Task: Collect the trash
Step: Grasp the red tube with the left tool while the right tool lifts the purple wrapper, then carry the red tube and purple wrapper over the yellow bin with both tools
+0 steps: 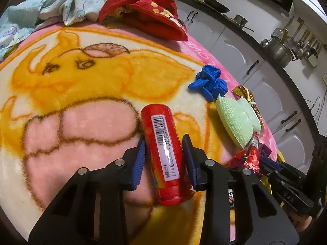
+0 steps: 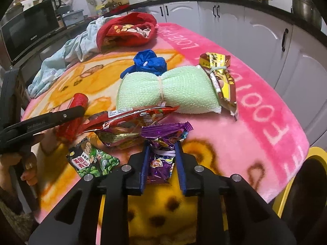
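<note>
My left gripper (image 1: 163, 140) is shut on a red cylindrical can (image 1: 162, 149) with a barcode label, held just above the blanket. It also shows in the right wrist view (image 2: 78, 102), held by the left gripper (image 2: 67, 113). My right gripper (image 2: 161, 147) is shut on a bundle of purple snack wrappers (image 2: 163, 143) tied with a white band. A red wrapper (image 2: 130, 116), a green snack packet (image 2: 93, 161), a gold wrapper (image 2: 222, 77), a crumpled blue glove (image 2: 150, 62) and a green scrubbing sponge (image 2: 169, 90) lie on the blanket.
A pink and yellow cartoon blanket (image 1: 81, 94) covers the table. A red cloth (image 1: 147, 14) and a pale patterned cloth (image 1: 61, 6) lie at the far side. A yellow-rimmed bin (image 2: 312, 185) stands at the right. White kitchen cabinets (image 2: 255, 32) lie beyond.
</note>
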